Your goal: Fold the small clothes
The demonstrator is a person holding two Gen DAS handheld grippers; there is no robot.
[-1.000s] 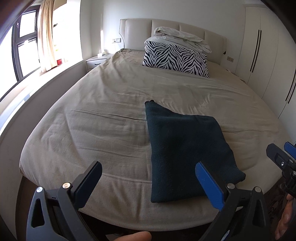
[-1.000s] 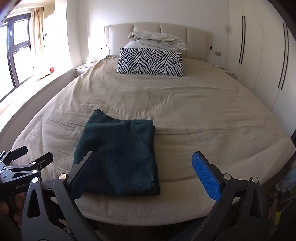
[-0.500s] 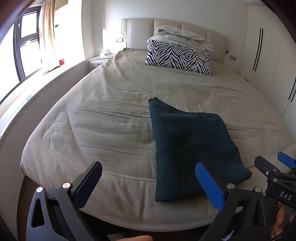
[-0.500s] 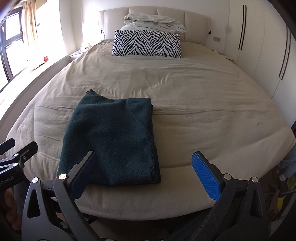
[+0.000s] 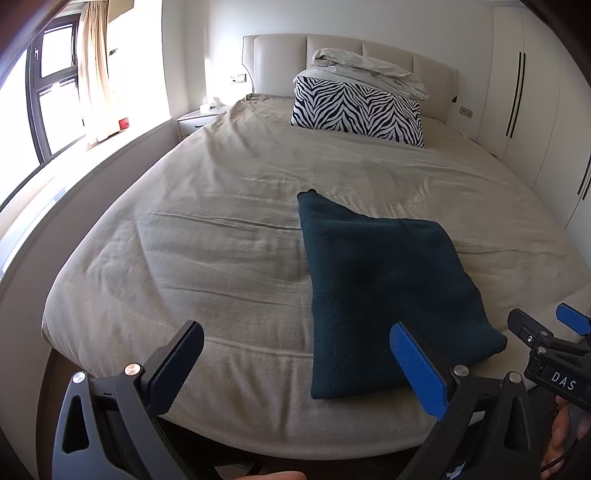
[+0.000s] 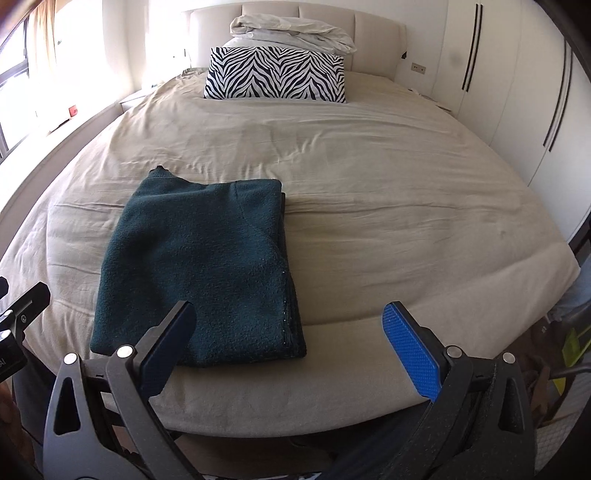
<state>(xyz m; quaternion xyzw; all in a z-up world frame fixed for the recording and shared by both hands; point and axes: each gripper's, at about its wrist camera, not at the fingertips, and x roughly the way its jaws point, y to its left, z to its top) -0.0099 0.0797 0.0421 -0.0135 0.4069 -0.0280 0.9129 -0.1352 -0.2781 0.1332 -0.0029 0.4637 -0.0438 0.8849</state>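
Observation:
A dark green fleece garment (image 5: 380, 288) (image 6: 207, 266) lies folded into a neat rectangle on the beige bed (image 5: 221, 229) (image 6: 388, 206), near its foot edge. My left gripper (image 5: 299, 354) is open and empty, held just off the foot of the bed with the garment's near edge behind its right finger. My right gripper (image 6: 291, 332) is open too, nothing between its fingers; its left finger overlaps the garment's near right corner in view. Each gripper shows at the edge of the other's view.
A zebra-print pillow (image 5: 358, 110) (image 6: 275, 75) and a crumpled white duvet (image 6: 291, 31) sit at the padded headboard. A window and curtain (image 5: 92, 74) run along the left, a nightstand (image 5: 195, 120) at the far left corner, white wardrobes (image 6: 517, 74) on the right.
Both grippers have moved slightly closer to the bed, so the folded garment looks larger. The garment itself has not moved, and both grippers stay open.

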